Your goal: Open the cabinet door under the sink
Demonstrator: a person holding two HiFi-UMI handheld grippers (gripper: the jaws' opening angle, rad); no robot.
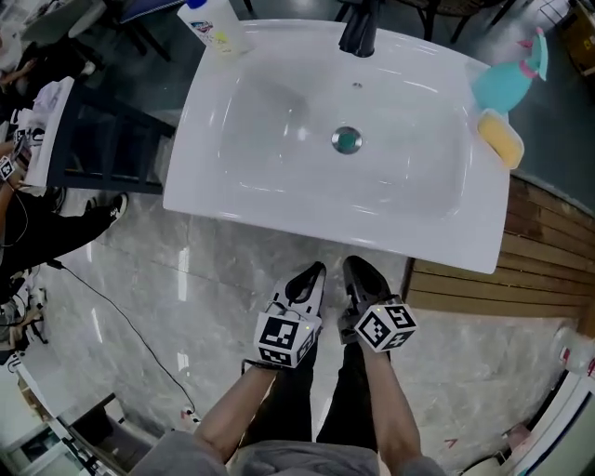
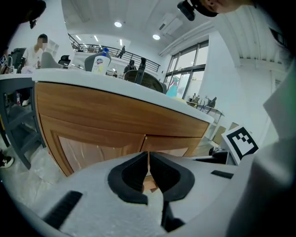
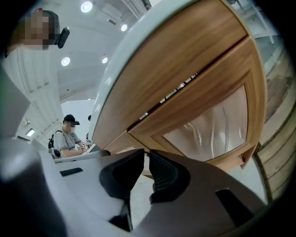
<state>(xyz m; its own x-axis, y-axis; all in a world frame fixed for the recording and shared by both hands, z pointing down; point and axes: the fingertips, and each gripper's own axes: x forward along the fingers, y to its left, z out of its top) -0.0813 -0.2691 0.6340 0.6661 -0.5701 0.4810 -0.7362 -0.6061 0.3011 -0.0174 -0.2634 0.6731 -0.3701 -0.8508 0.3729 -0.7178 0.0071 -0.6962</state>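
Observation:
In the head view the white sink hides the cabinet below it. My left gripper and right gripper hang side by side just in front of the sink's front edge, both pointing at it. The left gripper view shows the wooden cabinet with its left door and right door closed, meeting at a middle seam. My left gripper is shut and empty, aimed at that seam. In the tilted right gripper view, my right gripper has its jaws almost together, empty, short of the door panel.
On the sink rim stand a white cleaner bottle, a black faucet, a teal spray bottle and a yellow sponge. A dark rack stands at left, and a cable crosses the marble floor. Wooden planks lie at right.

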